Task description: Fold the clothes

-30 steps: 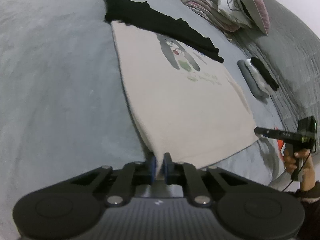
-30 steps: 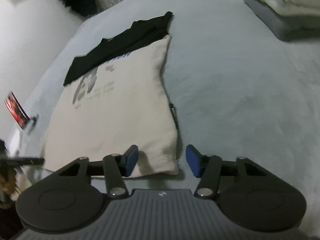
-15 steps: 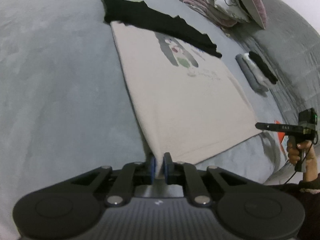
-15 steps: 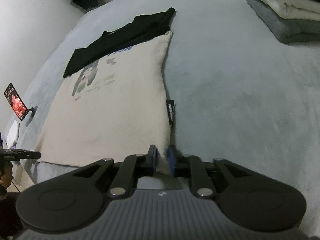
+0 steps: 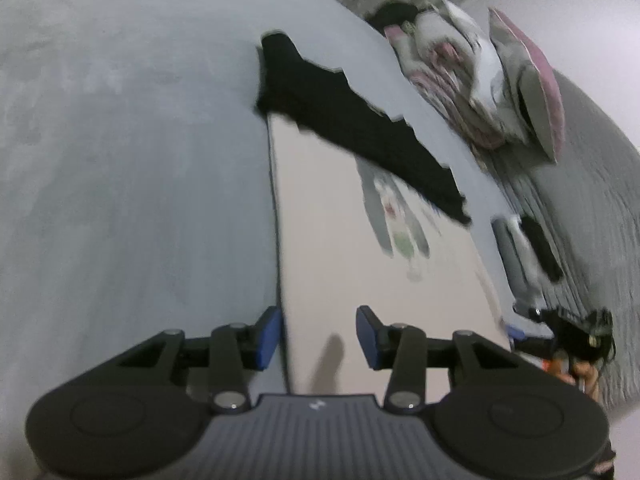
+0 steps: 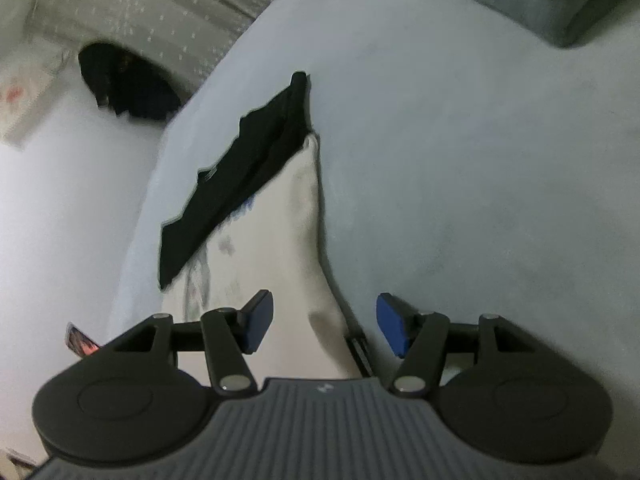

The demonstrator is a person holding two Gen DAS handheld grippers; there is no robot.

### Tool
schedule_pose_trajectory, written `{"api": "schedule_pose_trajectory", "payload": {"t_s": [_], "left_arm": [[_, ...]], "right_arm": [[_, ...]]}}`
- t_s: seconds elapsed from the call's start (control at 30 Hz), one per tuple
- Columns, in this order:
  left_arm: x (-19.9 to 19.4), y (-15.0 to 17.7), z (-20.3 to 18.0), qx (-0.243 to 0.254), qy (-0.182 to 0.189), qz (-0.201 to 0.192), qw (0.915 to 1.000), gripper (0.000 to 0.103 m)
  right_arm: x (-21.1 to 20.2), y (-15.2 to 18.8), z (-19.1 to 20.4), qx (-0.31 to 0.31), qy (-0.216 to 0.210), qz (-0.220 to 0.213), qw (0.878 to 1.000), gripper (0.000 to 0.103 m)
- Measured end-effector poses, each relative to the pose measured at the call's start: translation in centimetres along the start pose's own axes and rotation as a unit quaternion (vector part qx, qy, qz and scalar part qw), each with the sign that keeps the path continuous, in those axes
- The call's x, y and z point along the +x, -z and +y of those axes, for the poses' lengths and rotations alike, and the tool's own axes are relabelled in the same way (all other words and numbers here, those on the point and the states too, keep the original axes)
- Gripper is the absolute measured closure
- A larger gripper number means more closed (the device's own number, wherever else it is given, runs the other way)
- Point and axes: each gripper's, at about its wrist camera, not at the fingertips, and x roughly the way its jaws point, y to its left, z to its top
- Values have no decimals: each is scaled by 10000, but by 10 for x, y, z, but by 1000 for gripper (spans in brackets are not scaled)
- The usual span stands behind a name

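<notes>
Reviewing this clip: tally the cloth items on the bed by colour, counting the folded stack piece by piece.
Cream: 1, the printed shirt
Black: 2, the shirt across the cream one's far end; the folded piece in the stack
Grey: 1, folded piece
White: 1, folded piece
Pink and white patterned: 1, bedding pile
Total: 6

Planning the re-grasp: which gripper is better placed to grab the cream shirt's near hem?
Left, marginally. The left gripper stands open over the cream shirt, its edge inside the gap; the right gripper, also open, straddles only the shirt's corner.
</notes>
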Motion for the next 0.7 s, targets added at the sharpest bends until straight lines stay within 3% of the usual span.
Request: {"api": "schedule_pose_trajectory", "payload": {"t_s": [0.1,0.2,0.27,0.33,0.43,0.5,0.7], "left_arm": [[14,-15,3,-398,17,-102,9992,65],[23,-25,6,-709,0,-205,9973,69],[28,-29,6,-752,-31,-238,9969,72],[32,-33,6,-786,-62,-268,9965,74],[35,-36,6,-795,-79,-284,9964,75],[36,-37,6,-772,-85,-275,9966,75],[36,-35,3,-654,-155,-305,9973,75]], "right_arm": [[17,-14,-2,343,-200,-105,9992,41],[33,-24,-6,669,-336,-229,9969,48],[41,-29,-11,865,-367,-286,9952,67],[46,-33,-17,1038,-400,-311,9933,79],[48,-35,-25,1242,-496,-351,9904,89],[46,-34,-26,1263,-534,-371,9899,89],[41,-31,-15,1022,-504,-443,9925,74]]}}
